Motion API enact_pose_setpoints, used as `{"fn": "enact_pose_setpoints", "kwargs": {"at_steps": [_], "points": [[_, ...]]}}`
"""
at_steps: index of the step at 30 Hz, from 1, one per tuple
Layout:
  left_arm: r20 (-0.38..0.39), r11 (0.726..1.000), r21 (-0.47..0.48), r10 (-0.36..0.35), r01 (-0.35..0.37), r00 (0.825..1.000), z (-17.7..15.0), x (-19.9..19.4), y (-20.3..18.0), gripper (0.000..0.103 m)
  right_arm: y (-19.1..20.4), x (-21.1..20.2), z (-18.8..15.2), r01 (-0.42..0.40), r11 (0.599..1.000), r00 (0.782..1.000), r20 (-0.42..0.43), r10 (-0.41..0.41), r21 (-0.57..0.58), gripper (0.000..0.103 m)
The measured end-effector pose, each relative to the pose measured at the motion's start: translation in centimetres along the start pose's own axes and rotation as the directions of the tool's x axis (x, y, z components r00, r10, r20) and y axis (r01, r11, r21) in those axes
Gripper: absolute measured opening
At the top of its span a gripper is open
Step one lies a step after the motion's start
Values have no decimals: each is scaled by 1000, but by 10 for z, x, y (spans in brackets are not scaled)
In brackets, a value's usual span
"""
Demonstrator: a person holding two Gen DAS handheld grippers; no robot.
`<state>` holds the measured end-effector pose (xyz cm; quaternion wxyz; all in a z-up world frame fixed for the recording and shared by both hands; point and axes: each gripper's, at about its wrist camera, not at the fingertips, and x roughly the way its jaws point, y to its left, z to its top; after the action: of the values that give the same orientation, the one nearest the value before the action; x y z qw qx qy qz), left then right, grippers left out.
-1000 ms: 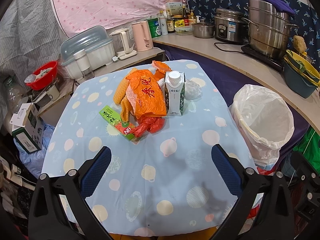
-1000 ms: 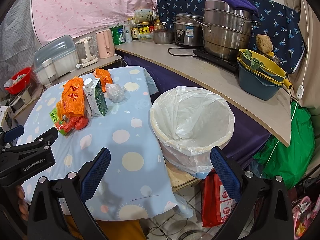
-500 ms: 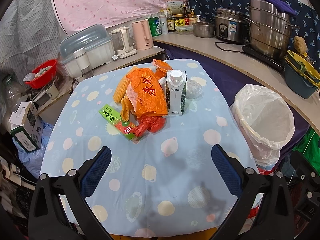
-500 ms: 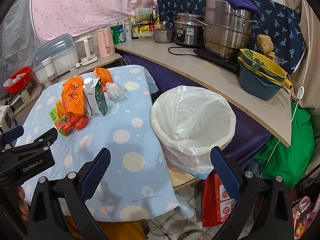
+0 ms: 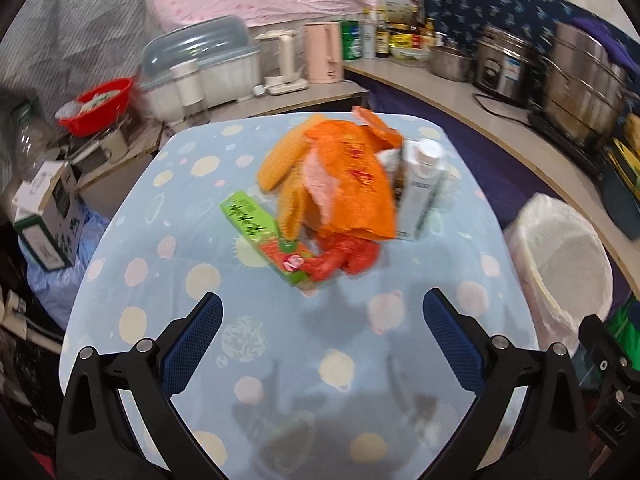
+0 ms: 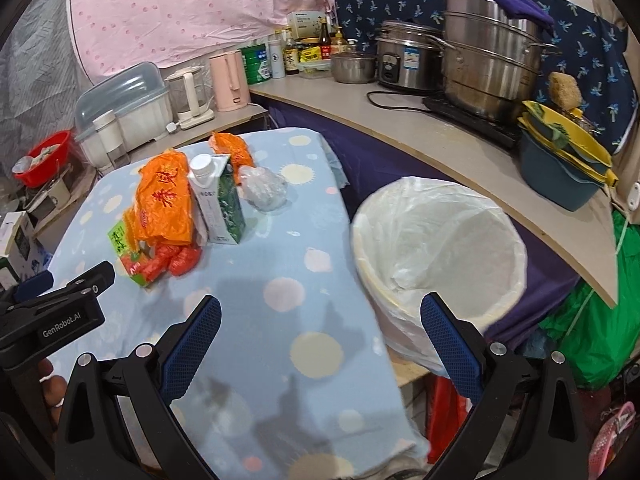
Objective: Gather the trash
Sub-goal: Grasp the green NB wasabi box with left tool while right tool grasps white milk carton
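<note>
Left gripper (image 5: 322, 332), right gripper (image 6: 320, 334) spread wide, nothing held; lined bin (image 6: 438, 248) holds only liner.

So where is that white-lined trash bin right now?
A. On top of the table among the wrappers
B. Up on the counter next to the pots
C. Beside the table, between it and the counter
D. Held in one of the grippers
C: the trash bin stands below tabletop level off the table's edge, in front of the counter, while both the left gripper and the right gripper are open and empty.
</note>
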<state>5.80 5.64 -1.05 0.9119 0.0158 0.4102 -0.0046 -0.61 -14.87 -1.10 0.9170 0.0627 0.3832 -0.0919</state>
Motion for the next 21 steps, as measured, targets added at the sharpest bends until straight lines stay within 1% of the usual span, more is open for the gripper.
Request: {"fn": "enact_pose_setpoints", "kwargs": {"at_steps": [2, 5, 9, 11, 13, 15, 18, 20, 21], "points": [[-19, 999, -52, -1, 0, 1000, 6, 11, 18, 96, 13, 11, 7, -11, 1000, 1000, 10, 11, -1, 96], [-53, 994, -103, 24, -29, 998, 13, 30, 44, 96, 34, 27, 23, -11, 1000, 999, 30, 12, -14, 96], [-102, 992, -118, 41, -53, 994, 21, 54, 75, 96, 61, 49, 46, -18, 1000, 998, 61, 19, -7, 96], [-109, 990, -122, 57, -70, 992, 24, 62, 86, 96, 74, 61, 59, -27, 1000, 997, 75, 27, 8, 96], [-117, 989, -128, 57, -72, 992, 27, 71, 97, 96, 85, 73, 70, -33, 999, 996, 79, 32, 16, 96], [-124, 988, -139, 47, -65, 991, 31, 80, 106, 96, 97, 86, 79, -27, 999, 997, 78, 26, 18, 94], [-136, 986, -158, 33, -54, 990, 37, 93, 117, 96, 111, 106, 90, 1, 1000, 997, 77, -3, 23, 88], [-143, 985, -168, 23, -47, 990, 40, 101, 120, 96, 115, 117, 93, 9, 999, 998, 63, -10, 31, 81], [-145, 985, -170, 16, -40, 989, 41, 105, 119, 96, 117, 122, 93, 10, 999, 998, 54, -12, 35, 79]]}}
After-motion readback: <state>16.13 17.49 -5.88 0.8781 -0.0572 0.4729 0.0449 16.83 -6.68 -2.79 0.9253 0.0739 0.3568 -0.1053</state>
